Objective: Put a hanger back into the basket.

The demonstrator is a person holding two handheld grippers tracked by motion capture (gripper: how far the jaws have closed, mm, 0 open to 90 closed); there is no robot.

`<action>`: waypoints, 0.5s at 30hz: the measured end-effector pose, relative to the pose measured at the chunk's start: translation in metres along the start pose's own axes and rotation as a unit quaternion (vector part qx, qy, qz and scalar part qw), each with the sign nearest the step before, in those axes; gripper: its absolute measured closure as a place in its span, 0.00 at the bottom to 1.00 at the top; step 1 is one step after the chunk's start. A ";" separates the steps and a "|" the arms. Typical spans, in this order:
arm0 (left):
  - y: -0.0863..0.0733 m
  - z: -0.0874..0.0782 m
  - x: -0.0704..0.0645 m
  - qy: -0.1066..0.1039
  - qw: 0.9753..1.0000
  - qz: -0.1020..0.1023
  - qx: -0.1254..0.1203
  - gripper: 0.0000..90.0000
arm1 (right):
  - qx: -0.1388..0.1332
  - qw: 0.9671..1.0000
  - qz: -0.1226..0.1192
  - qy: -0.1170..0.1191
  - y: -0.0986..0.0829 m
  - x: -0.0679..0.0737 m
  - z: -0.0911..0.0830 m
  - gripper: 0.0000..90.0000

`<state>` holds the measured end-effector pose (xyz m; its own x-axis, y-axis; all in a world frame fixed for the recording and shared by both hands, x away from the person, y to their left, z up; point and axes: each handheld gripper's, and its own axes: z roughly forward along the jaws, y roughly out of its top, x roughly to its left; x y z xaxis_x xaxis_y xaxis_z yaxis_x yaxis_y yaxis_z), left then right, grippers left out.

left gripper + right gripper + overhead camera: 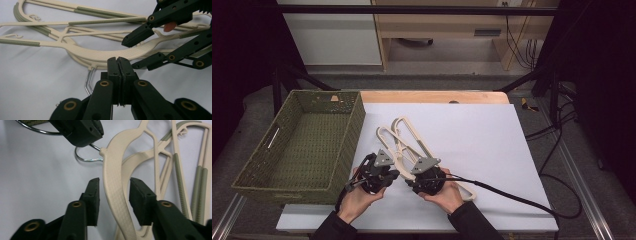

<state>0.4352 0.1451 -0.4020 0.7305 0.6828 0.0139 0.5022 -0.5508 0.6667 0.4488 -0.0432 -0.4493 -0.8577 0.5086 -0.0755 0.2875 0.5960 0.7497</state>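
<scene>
cream hanger between the parted right tool jaws

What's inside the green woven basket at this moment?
The basket looks empty: the high view shows only its bare woven floor and a slot handle in its left wall. The strip of floor behind its near wall is hidden. The cream hangers lie outside it, on the white sheet.

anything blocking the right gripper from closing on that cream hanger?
Nothing visible. In the right gripper view the right gripper is open with the cream hanger's shoulder already between its jaws, gaps on both sides. The left gripper sits farther up by the metal hook, outside the closing path.
</scene>
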 end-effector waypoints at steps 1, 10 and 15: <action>0.000 0.000 0.000 0.000 1.000 -0.001 0.000 0.98 | 0.000 1.000 0.001 -0.002 0.000 0.001 0.001 0.72; 0.000 -0.003 -0.002 -0.001 1.000 0.009 -0.001 0.98 | 0.004 1.000 -0.027 -0.009 0.000 0.004 -0.001 0.80; 0.001 -0.014 0.001 -0.016 0.999 -0.002 -0.037 0.89 | -0.004 0.999 -0.040 -0.015 0.002 0.003 -0.005 0.82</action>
<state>0.4303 0.1516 -0.3910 0.7441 0.6679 -0.0119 0.4695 -0.5102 0.7206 0.4447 -0.0435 -0.4450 -0.8648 0.4777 -0.1549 0.2152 0.6312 0.7451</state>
